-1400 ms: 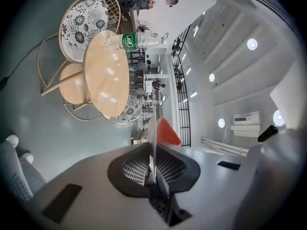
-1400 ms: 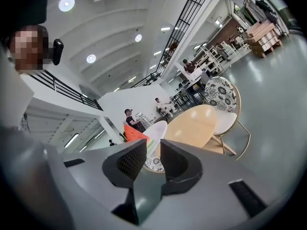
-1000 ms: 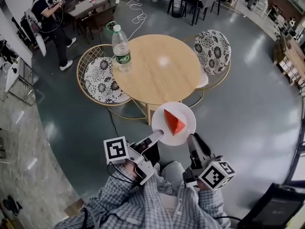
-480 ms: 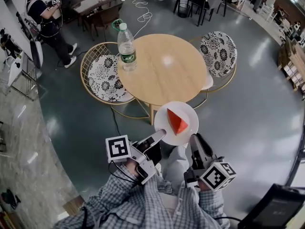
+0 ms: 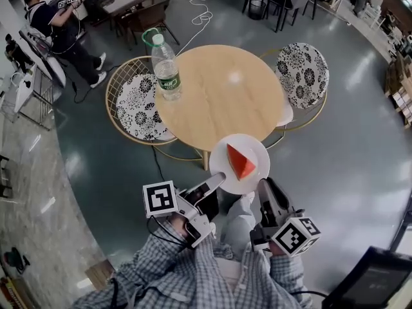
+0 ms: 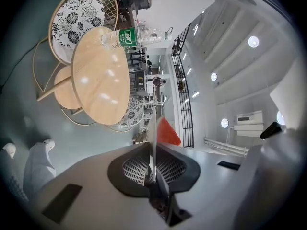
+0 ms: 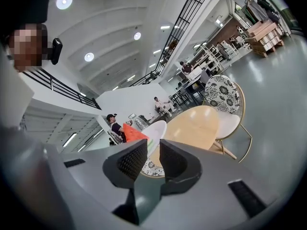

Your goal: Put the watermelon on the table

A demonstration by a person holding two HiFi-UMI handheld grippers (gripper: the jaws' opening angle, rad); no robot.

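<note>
A red wedge of watermelon point(image 5: 239, 161) lies on a white plate point(image 5: 222, 166). My left gripper point(image 5: 217, 180) is shut on the plate's near-left rim, and in the left gripper view the plate point(image 6: 153, 128) stands edge-on between the pads with the watermelon point(image 6: 168, 131) beyond. My right gripper point(image 5: 265, 187) is open beside the plate's near-right edge; its view shows a bare gap between the jaws point(image 7: 152, 150), with the plate point(image 7: 156, 130) and the watermelon point(image 7: 134, 132) just past the tips. The plate's far edge hangs over the near rim of the round wooden table point(image 5: 219, 95).
A clear water bottle point(image 5: 166, 69) stands upright at the table's left edge. Two wire chairs with patterned cushions flank the table, one left point(image 5: 136, 105) and one right point(image 5: 301, 76). A person point(image 5: 55, 24) stands at the far left. Cables point(image 5: 196, 18) lie on the floor behind.
Both grippers and the plate with the watermelon have moved toward the table. The plate's far edge now reaches over the table's near rim. The jaws look unchanged.
</note>
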